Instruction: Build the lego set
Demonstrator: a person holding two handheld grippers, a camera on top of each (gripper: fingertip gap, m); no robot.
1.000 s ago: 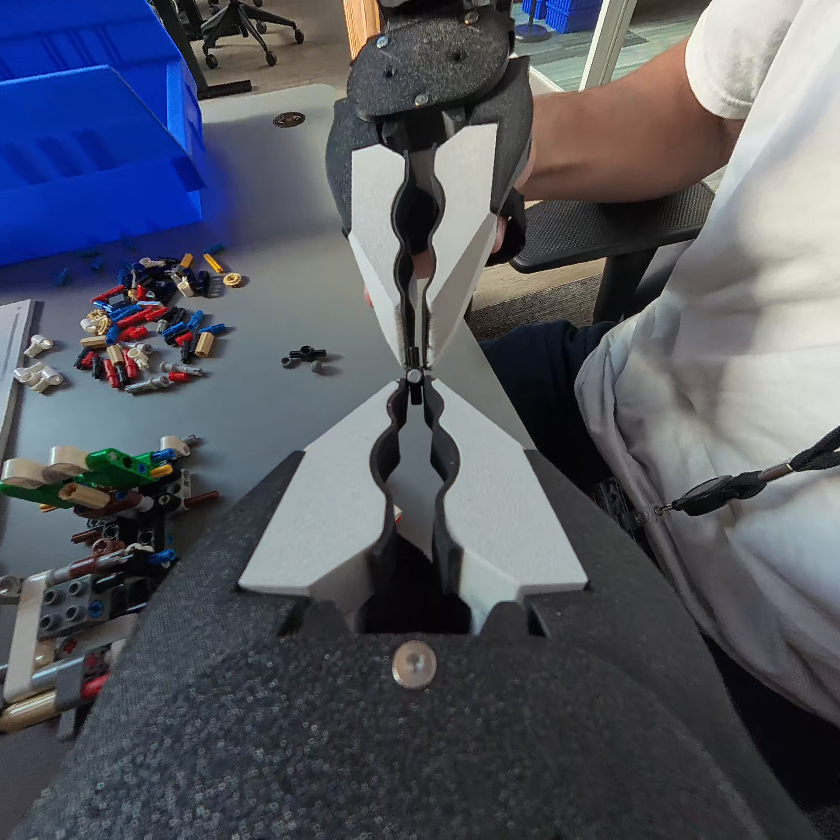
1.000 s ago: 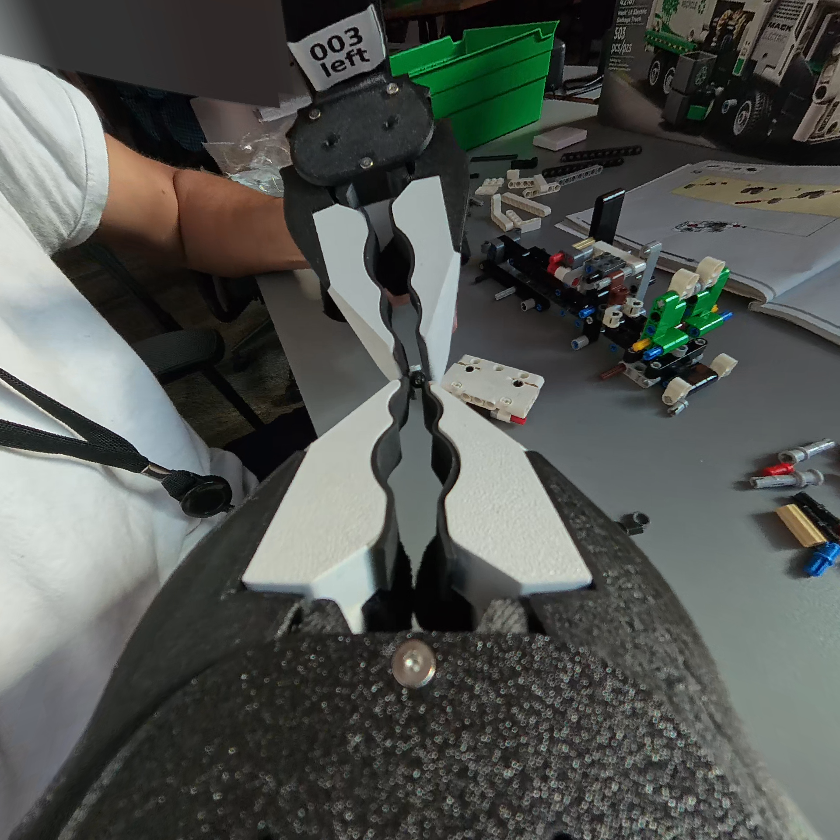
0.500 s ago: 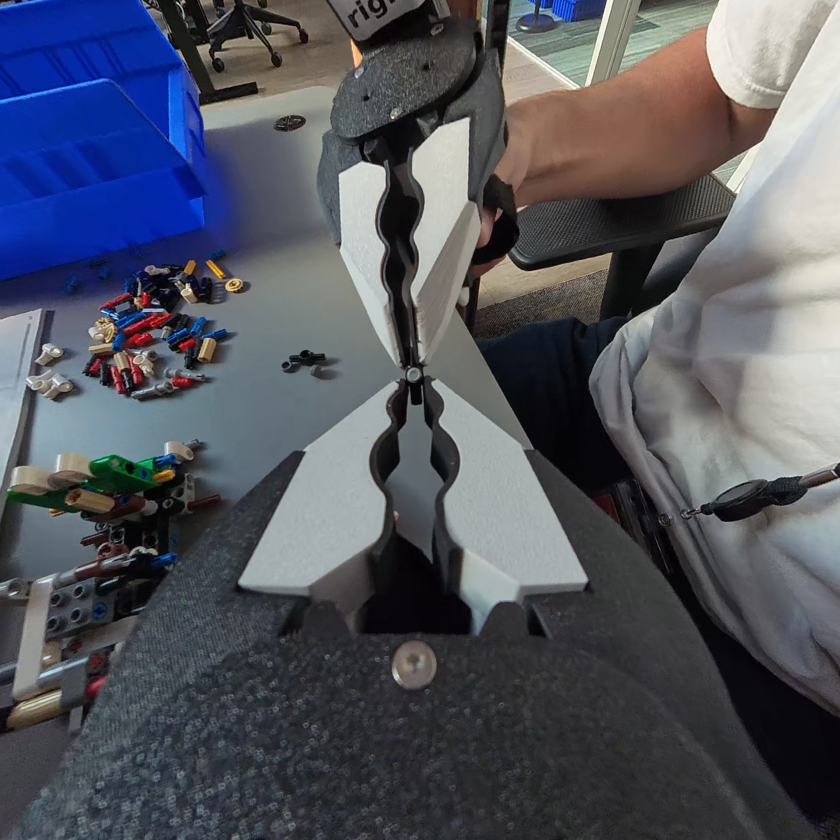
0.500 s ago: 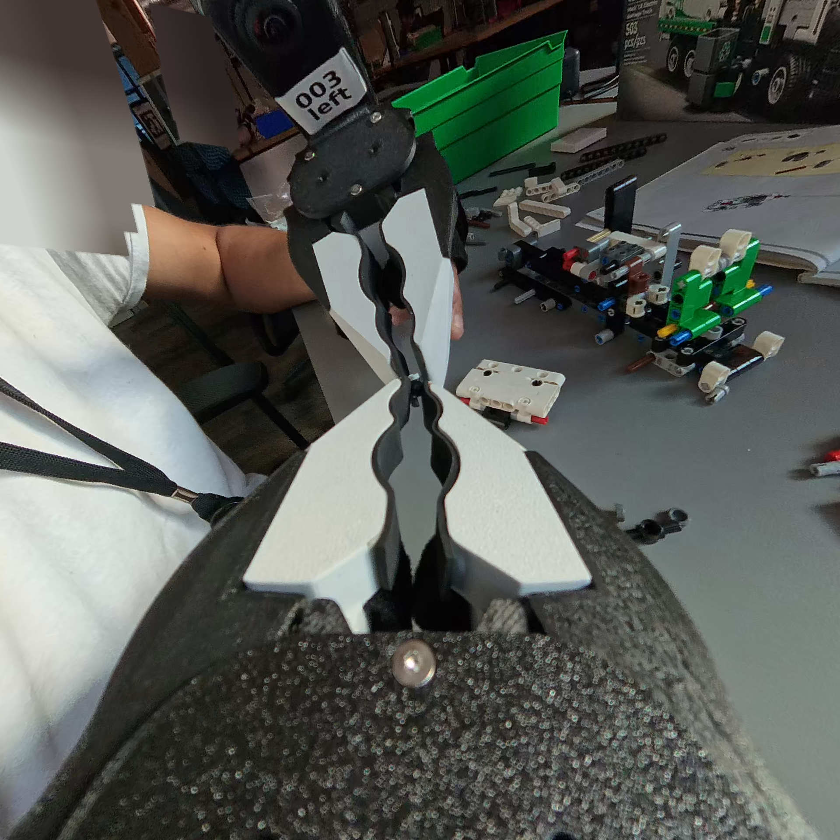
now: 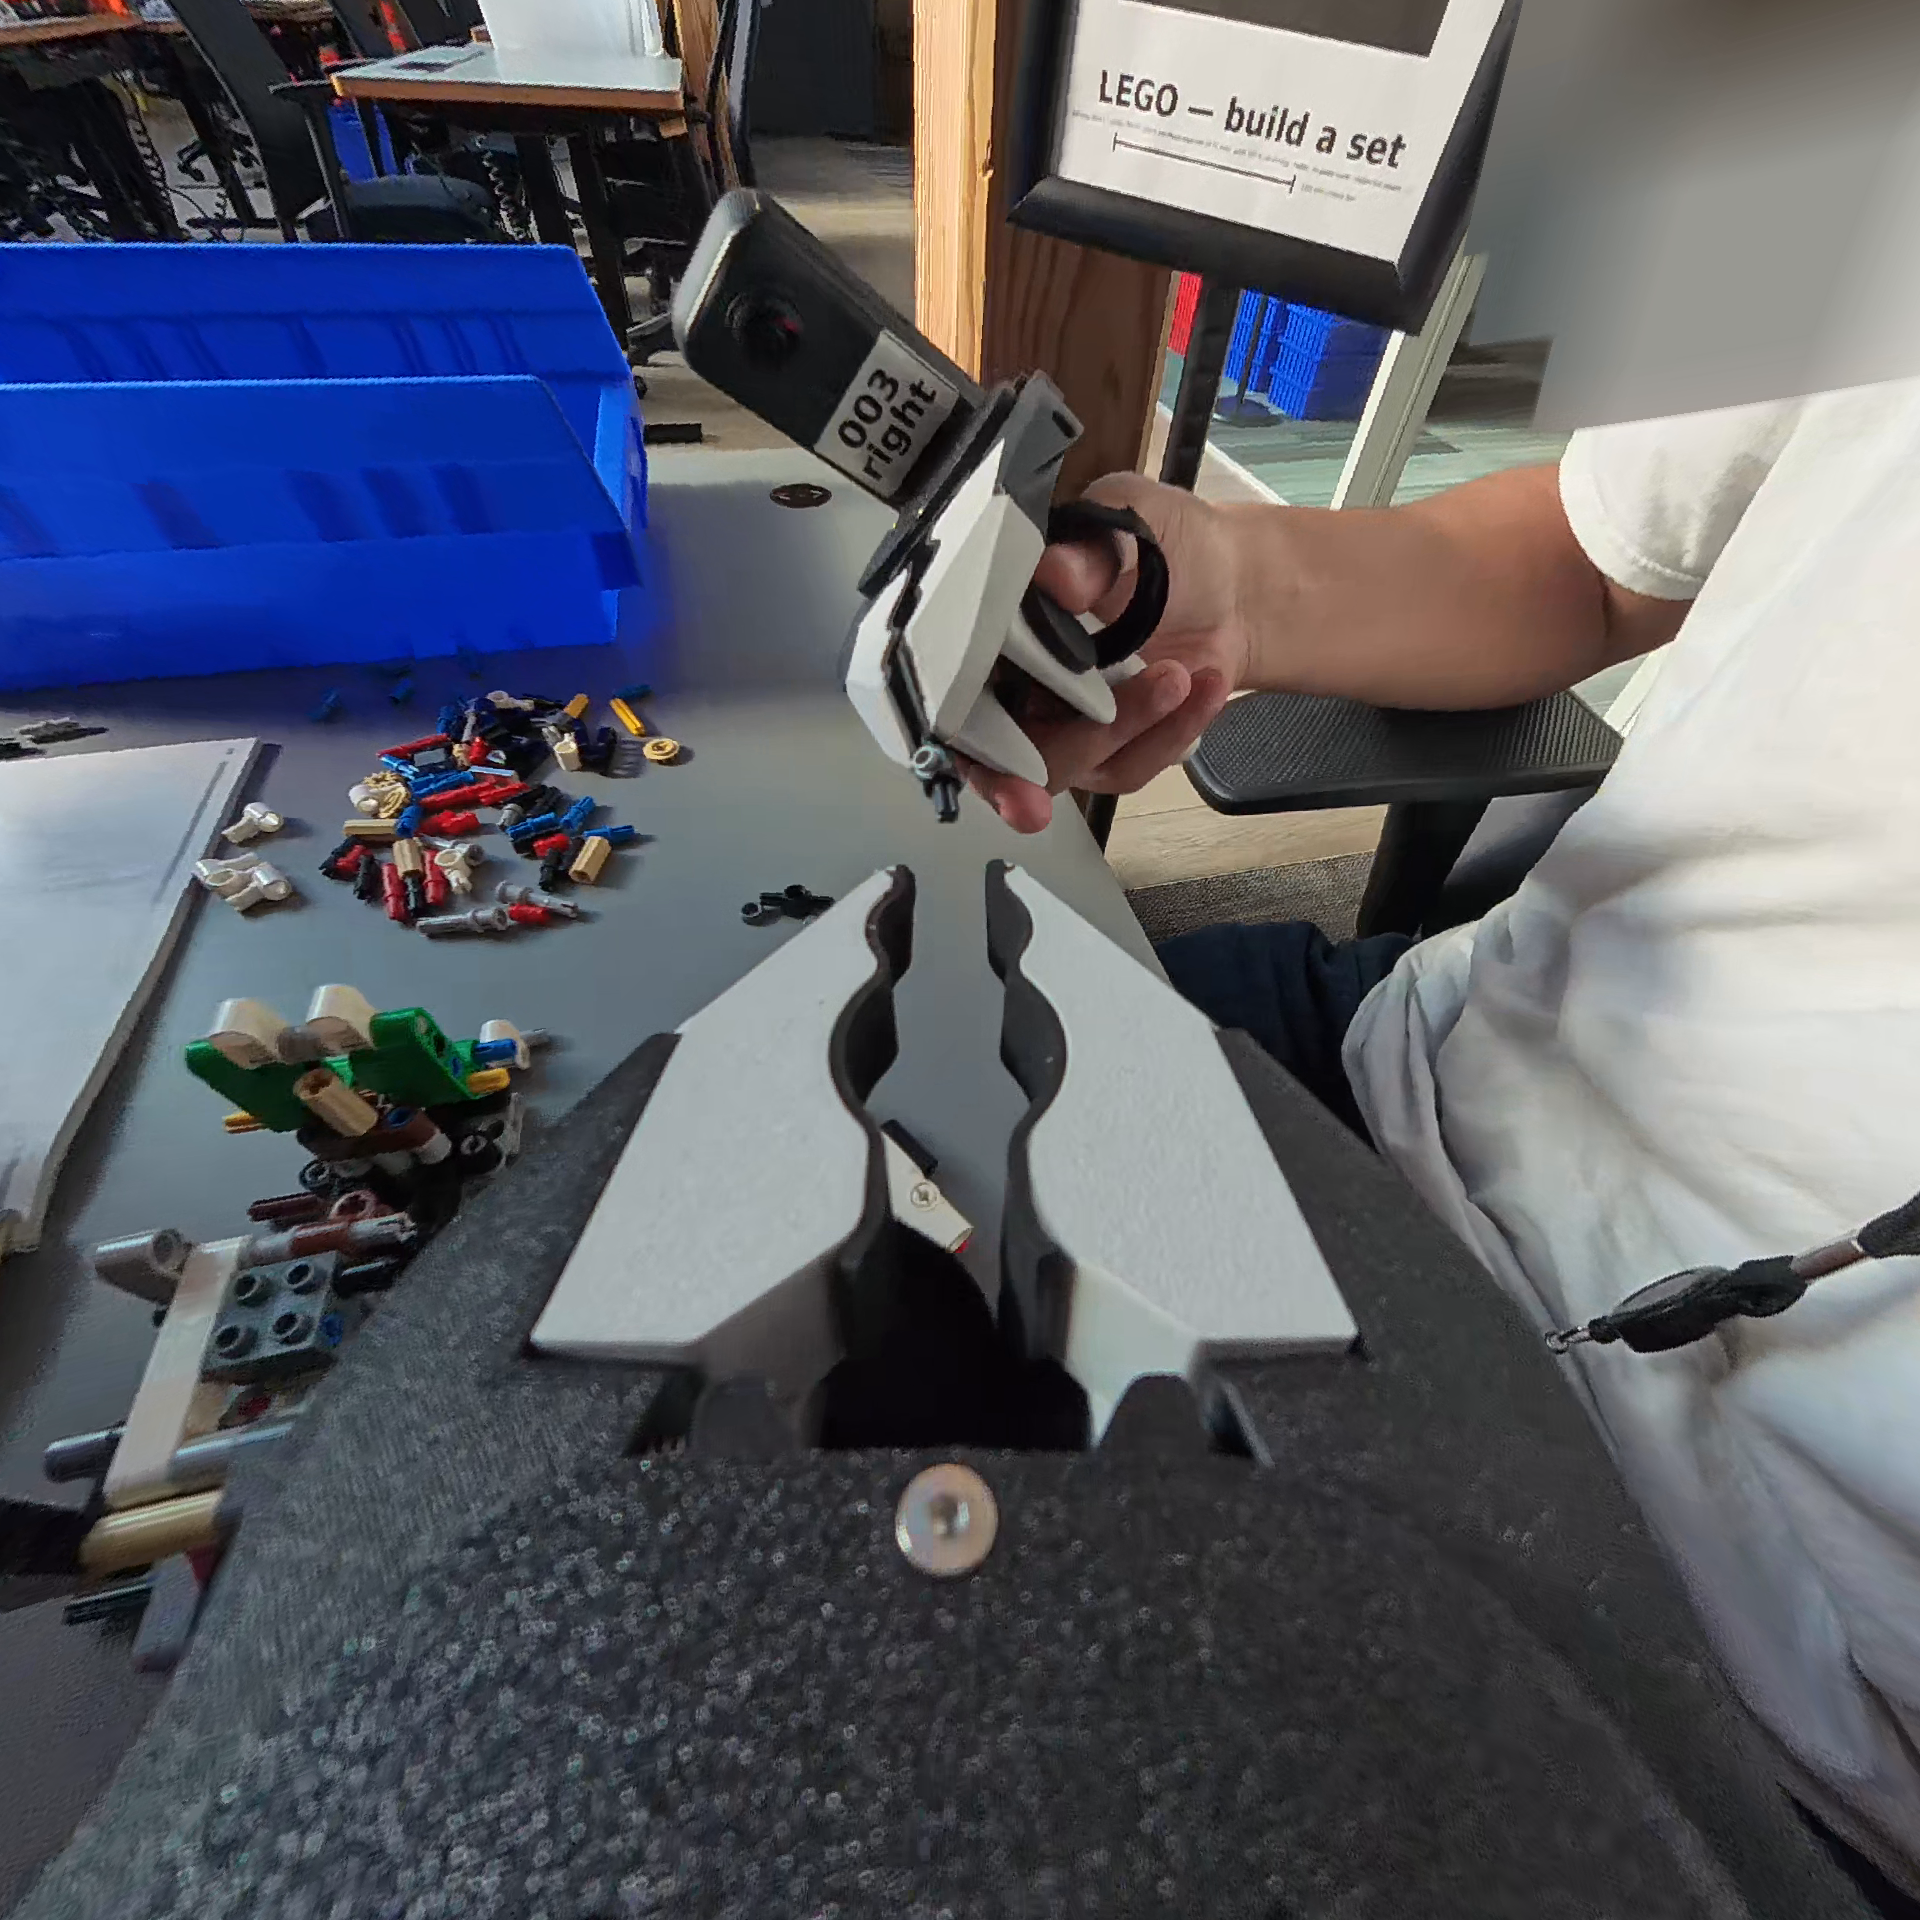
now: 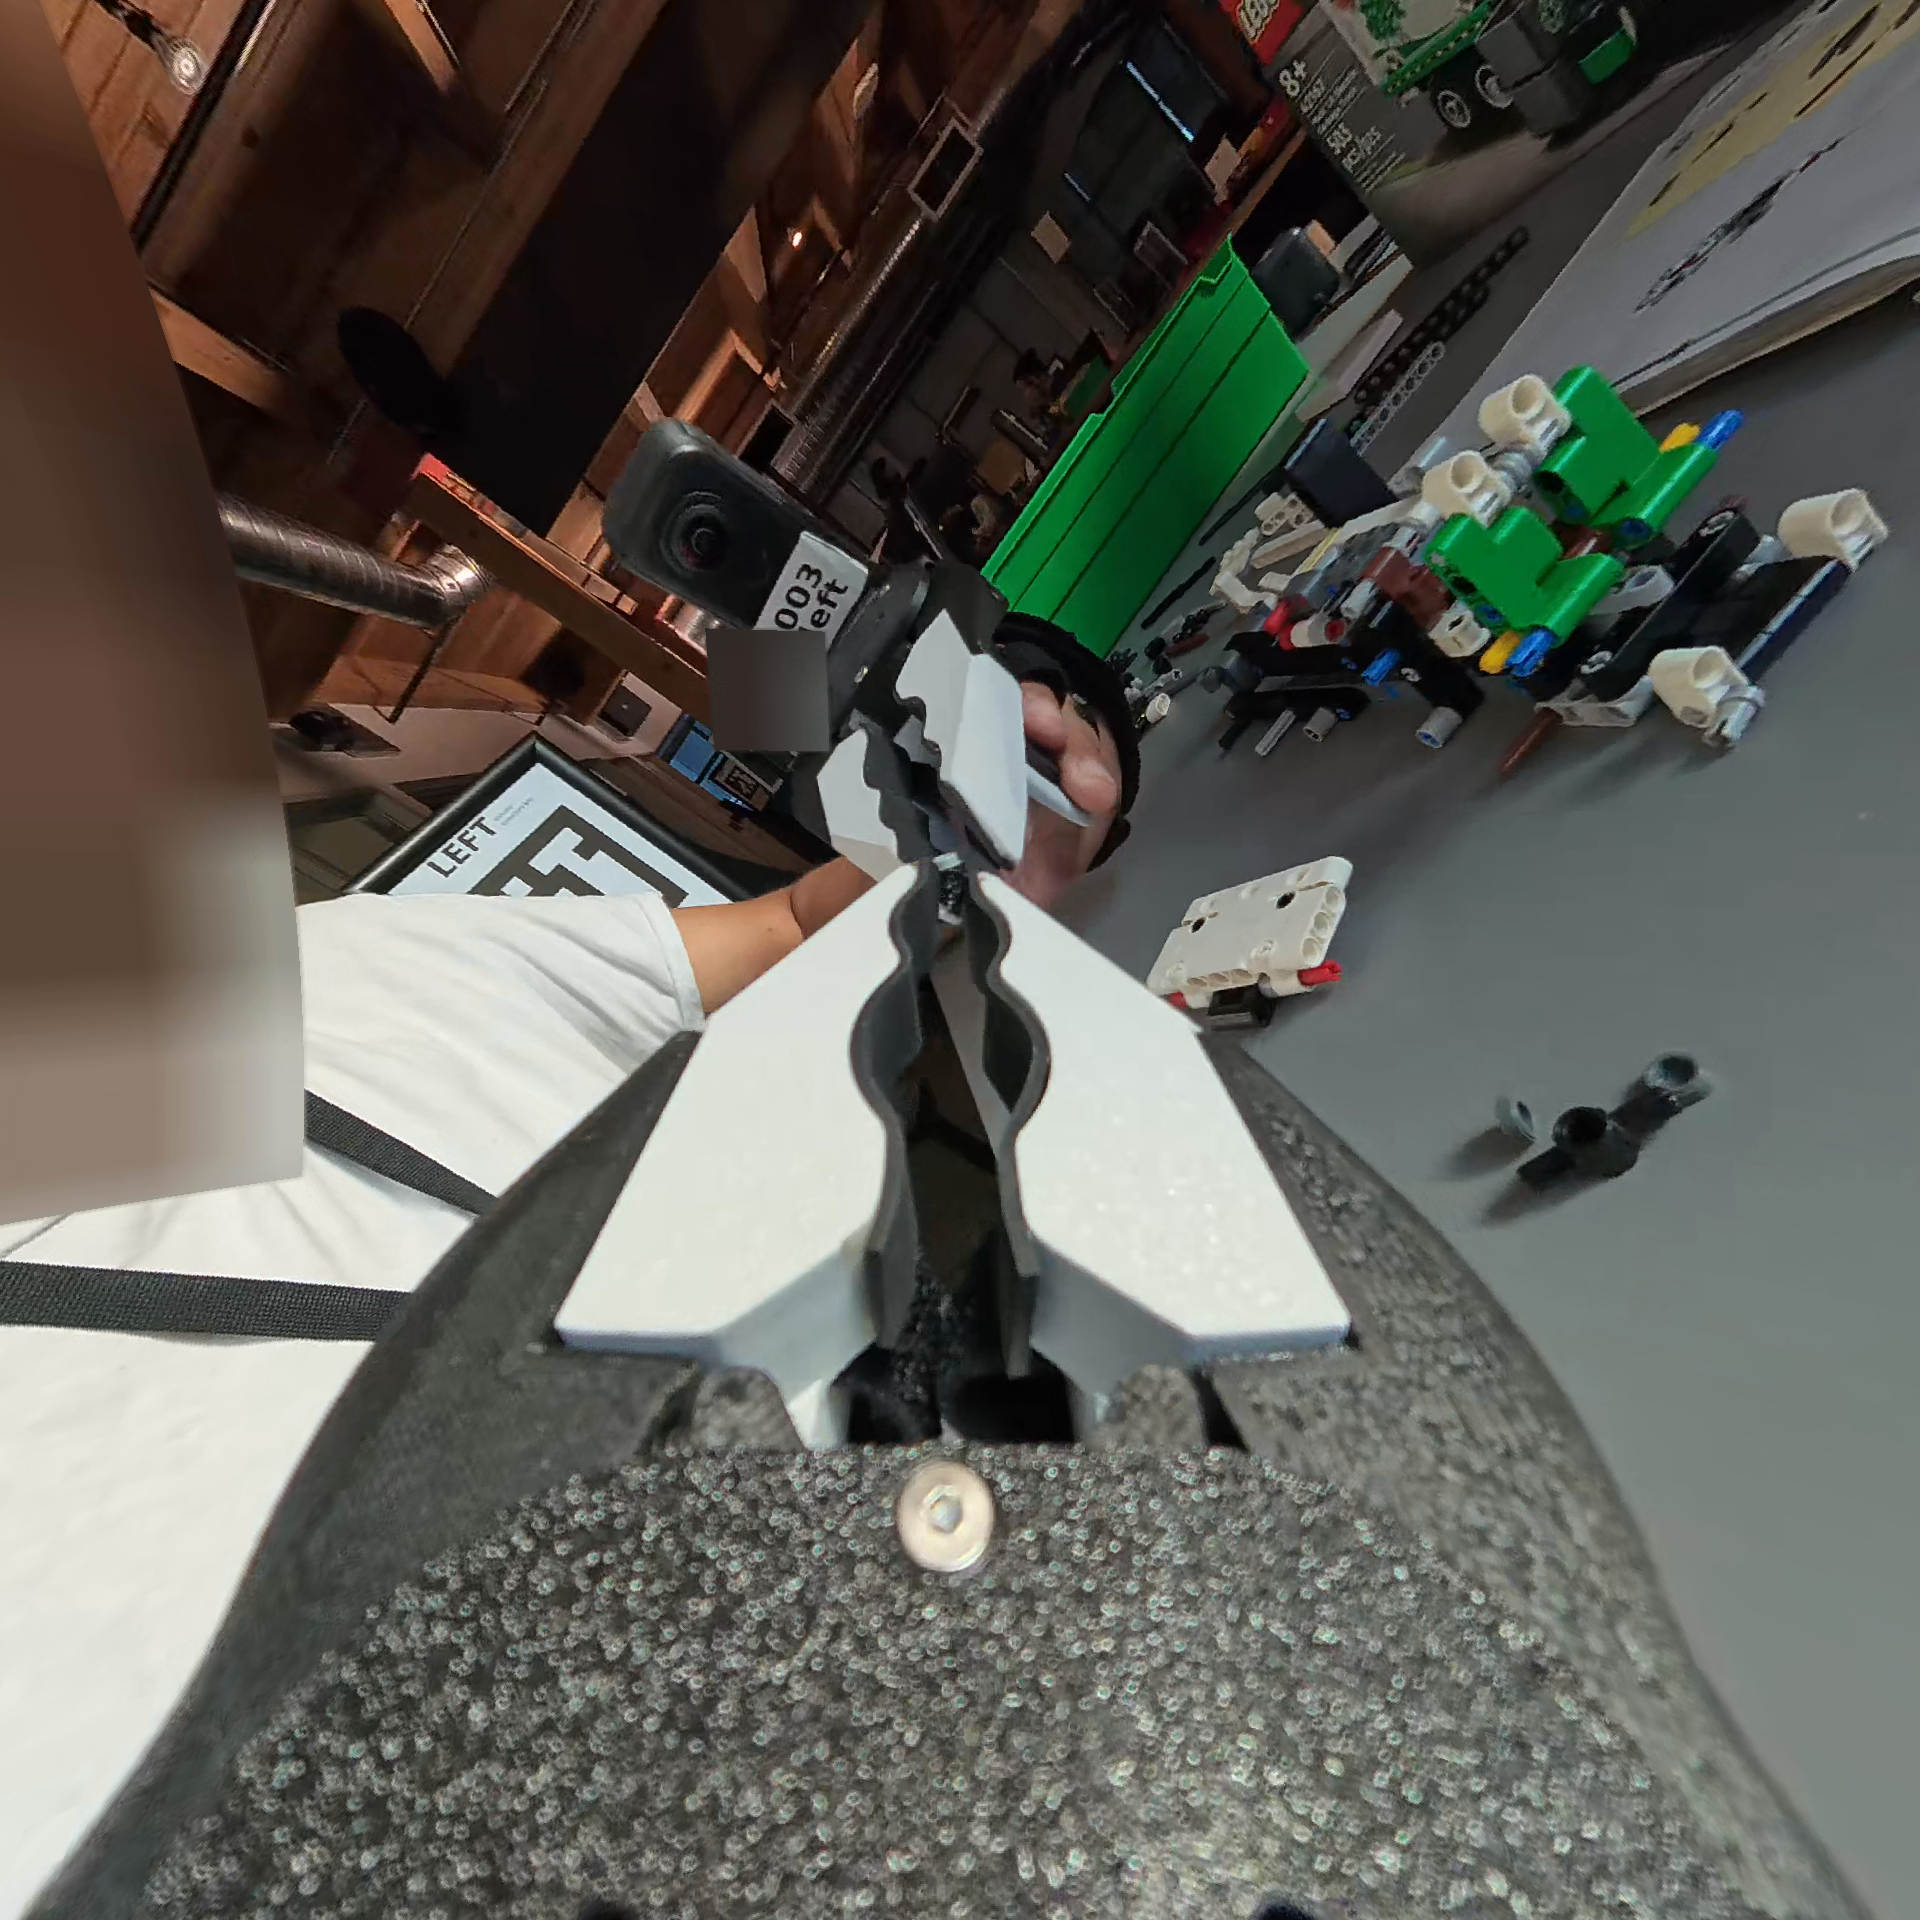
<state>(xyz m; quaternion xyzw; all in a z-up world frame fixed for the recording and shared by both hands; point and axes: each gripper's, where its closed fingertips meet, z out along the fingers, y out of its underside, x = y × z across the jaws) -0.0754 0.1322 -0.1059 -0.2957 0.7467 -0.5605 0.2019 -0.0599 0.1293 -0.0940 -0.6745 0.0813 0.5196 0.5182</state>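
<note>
The left gripper (image 5: 948, 873) has its fingers a little apart with nothing between the tips; only bare grey worktop (image 5: 727, 623) shows through the gap. Just beyond those tips, a little to the right, the right gripper (image 5: 932, 767) has its fingers closed on a small black pin (image 5: 943, 795) with a grey bush at its top, the pin's lower end sticking out past the tips. In the right wrist view the same small piece (image 6: 948, 896) sits pinched at the fingertips, though it is partly hidden there and its shape is hard to make out.

To the left of the left fingers, a small black connector (image 5: 787, 906) lies close by on the worktop, a scatter of loose coloured pins (image 5: 478, 810) lies farther off, and a part-built green and black model (image 5: 343, 1081) stands nearer the camera. A white beam block (image 6: 1252, 935) lies just right of the right fingers.
</note>
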